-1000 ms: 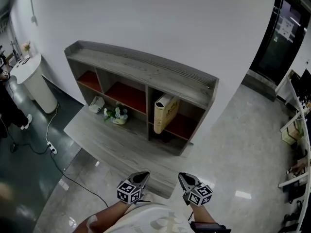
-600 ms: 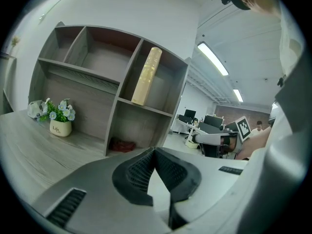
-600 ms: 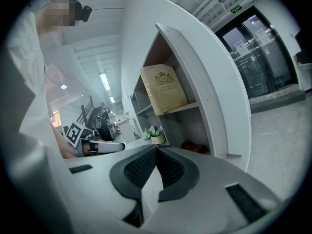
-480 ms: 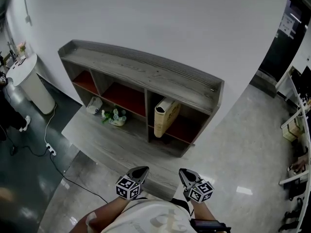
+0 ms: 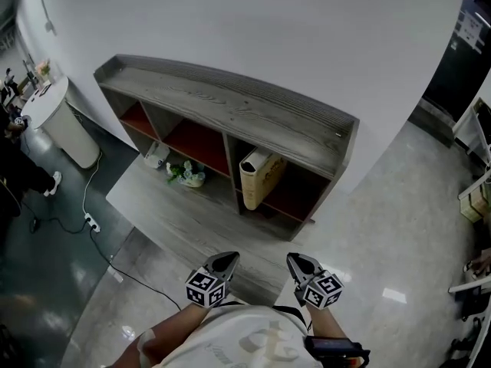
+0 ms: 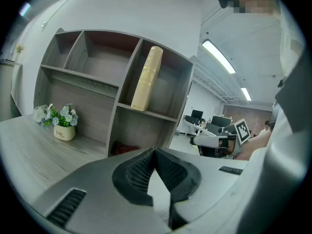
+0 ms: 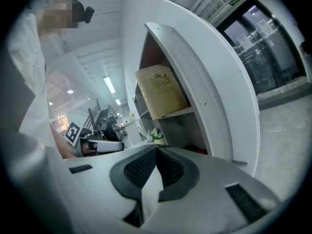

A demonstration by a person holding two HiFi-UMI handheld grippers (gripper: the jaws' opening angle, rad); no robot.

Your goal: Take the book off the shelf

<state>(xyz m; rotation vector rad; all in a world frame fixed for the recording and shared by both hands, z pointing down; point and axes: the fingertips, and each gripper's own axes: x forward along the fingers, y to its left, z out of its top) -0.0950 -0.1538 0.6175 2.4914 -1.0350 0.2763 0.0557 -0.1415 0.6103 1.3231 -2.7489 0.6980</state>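
Approach step; book (image 5: 259,176) not yet reached, leans in right compartment of shelf (image 5: 230,113), well apart from both grippers. Left gripper (image 5: 228,260) jaws together, empty; right gripper (image 5: 296,261) same. Next, likely: close in, open jaws, pinch spine.

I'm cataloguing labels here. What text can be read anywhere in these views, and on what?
"Life", on the flower pot; a smaller line beneath is too small to read.
Book cover: crest and print, too blurred to read.
Green sign near the ceiling: unreadable.
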